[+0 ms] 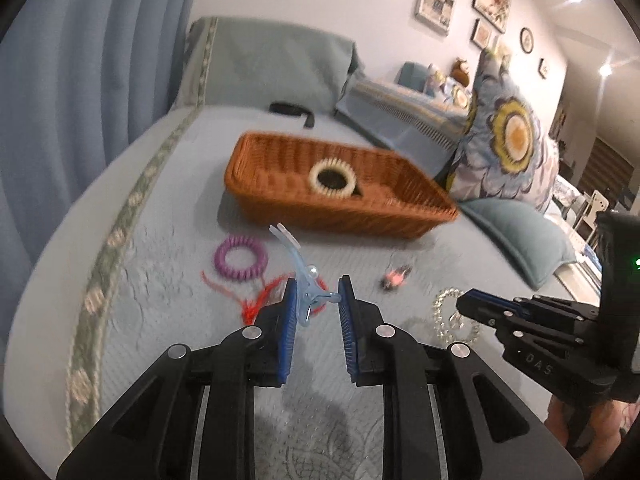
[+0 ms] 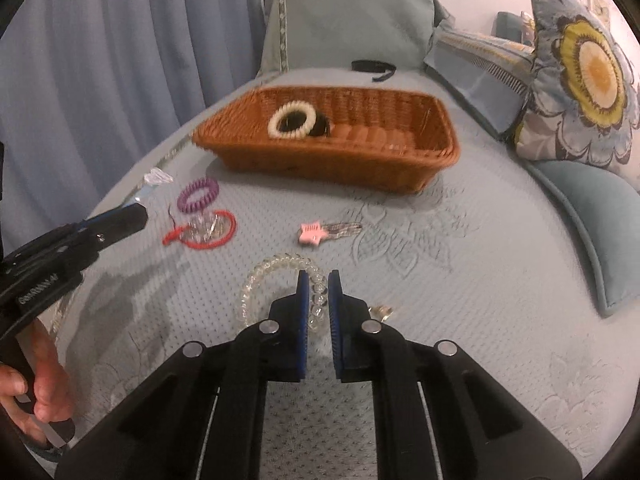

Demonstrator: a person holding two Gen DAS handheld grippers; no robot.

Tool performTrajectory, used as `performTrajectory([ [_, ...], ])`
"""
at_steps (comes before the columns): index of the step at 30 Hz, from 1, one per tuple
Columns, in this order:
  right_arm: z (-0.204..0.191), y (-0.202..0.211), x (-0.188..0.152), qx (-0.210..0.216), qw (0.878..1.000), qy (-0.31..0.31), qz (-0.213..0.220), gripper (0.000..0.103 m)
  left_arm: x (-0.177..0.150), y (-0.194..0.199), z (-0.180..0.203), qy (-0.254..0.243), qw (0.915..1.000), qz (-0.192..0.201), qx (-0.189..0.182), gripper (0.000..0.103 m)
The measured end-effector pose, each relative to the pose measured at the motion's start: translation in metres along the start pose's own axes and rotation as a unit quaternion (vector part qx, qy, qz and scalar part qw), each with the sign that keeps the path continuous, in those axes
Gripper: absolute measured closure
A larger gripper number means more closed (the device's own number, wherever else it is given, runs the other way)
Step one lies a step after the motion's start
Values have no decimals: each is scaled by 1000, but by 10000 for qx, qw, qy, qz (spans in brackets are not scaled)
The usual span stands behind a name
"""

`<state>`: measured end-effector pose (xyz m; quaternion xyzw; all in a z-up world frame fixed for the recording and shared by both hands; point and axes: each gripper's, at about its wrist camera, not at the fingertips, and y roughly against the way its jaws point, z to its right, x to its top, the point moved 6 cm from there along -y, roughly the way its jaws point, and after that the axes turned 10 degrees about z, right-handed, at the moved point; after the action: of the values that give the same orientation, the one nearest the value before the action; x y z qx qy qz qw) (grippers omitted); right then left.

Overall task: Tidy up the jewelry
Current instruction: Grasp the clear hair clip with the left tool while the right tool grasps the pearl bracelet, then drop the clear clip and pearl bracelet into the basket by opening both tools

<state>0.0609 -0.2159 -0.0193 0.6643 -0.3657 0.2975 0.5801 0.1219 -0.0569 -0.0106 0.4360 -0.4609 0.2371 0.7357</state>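
Observation:
My left gripper [image 1: 318, 294] is shut on a light blue hair clip [image 1: 301, 272], held above the bed; the clip's tip also shows in the right wrist view [image 2: 158, 178]. My right gripper [image 2: 318, 284] is shut on a clear spiral hair tie [image 2: 264, 276] that lies on the bed; it also shows in the left wrist view [image 1: 448, 312]. A brown wicker basket [image 1: 280, 200] [image 2: 360, 160] holds a cream spiral tie [image 1: 332, 179] [image 2: 292, 119] and a dark item. A purple spiral tie [image 1: 240, 258] [image 2: 198, 194], a red cord [image 1: 256, 300] [image 2: 208, 232] and a pink star clip [image 1: 396, 278] [image 2: 316, 232] lie on the bed.
The grey-blue bedspread [image 2: 440, 280] carries everything. A floral pillow [image 2: 580, 72] and a teal cushion [image 2: 592, 208] lie to the right. A black strap [image 2: 372, 66] lies behind the basket. A blue curtain [image 2: 100, 60] hangs on the left. A small shiny piece [image 2: 382, 312] lies beside my right gripper.

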Motion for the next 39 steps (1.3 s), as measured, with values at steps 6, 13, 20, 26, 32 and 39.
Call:
performTrajectory([
  [6, 6, 6, 50, -60, 9991, 113, 415, 95, 44, -5, 9, -189, 9990, 382, -159, 85],
  [13, 20, -14, 108, -260, 9967, 204, 738, 95, 78, -31, 17, -432, 9960, 723, -286, 85],
  [20, 46, -71, 138, -449, 9973, 25, 583, 95, 99, -89, 2, -290, 9969, 617, -381, 85],
  [26, 63, -124, 136, -418, 9989, -173, 126, 95, 95, -139, -9, -174, 9991, 309, -252, 85],
  [32, 62, -155, 122, -400, 9989, -85, -214, 95, 75, -162, -17, -262, 9995, -9, -160, 85],
  [39, 65, -153, 117, -387, 9985, -313, -229, 93, 69, -160, -26, -115, 9996, -143, -218, 72],
])
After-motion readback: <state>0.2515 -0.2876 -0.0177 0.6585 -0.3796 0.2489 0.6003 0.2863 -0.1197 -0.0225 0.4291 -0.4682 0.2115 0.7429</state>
